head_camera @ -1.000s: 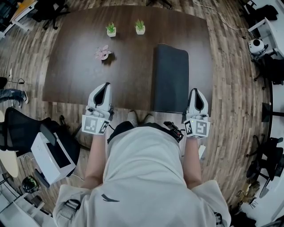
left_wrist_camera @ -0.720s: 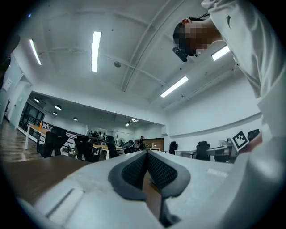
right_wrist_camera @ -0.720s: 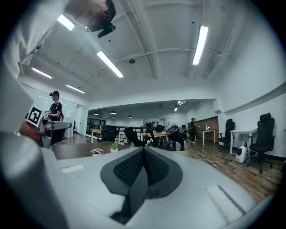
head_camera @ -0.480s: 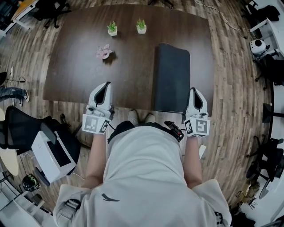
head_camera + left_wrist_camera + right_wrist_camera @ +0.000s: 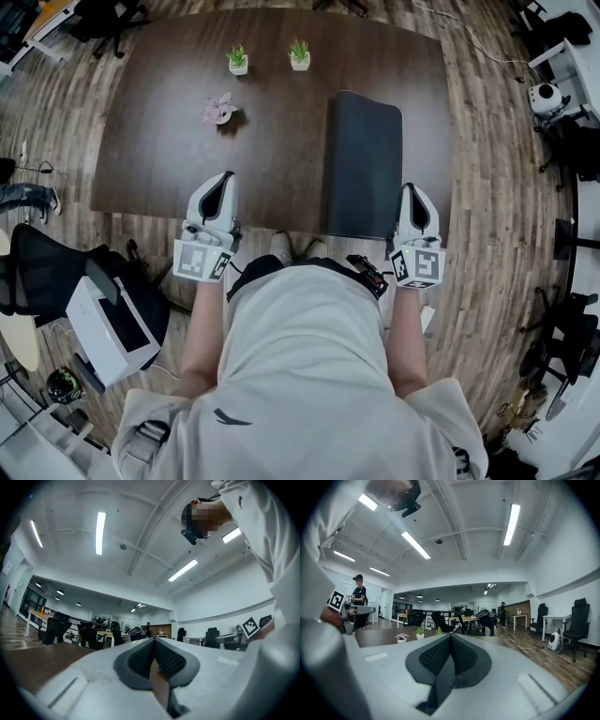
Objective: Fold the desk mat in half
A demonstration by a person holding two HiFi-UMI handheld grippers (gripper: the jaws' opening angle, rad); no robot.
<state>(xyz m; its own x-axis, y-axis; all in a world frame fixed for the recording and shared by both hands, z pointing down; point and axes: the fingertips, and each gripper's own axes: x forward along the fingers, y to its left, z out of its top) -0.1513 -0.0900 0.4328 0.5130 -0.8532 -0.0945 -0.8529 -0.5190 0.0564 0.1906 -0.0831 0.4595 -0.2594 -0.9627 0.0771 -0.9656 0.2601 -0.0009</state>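
The dark brown table (image 5: 169, 141) spreads out ahead of both sets of jaws, and its near edge sits right at their tips. On it, the desk mat (image 5: 364, 164) lies flat as a long dark rectangle. It runs from the near edge away from the person, just ahead and to the inner side of the right jaws, and well off to the right of the left ones. Neither gripper touches it.

The left gripper (image 5: 223, 180) points level across the table's near edge with its jaws clenched together and nothing between the black ribbed pads (image 5: 140, 657). The right gripper (image 5: 410, 191) sits just beside the mat's near right corner. It is likewise closed tight and empty, its pads (image 5: 433, 654) meeting in one seam.

Far beyond the left jaws, a small pink plant (image 5: 218, 110) stands nearest. Two small green plants in white pots stand farther off, one (image 5: 237, 61) roughly straight ahead of the left jaws and the other (image 5: 299, 54) between the two grippers' lines, just left of the mat's far end.
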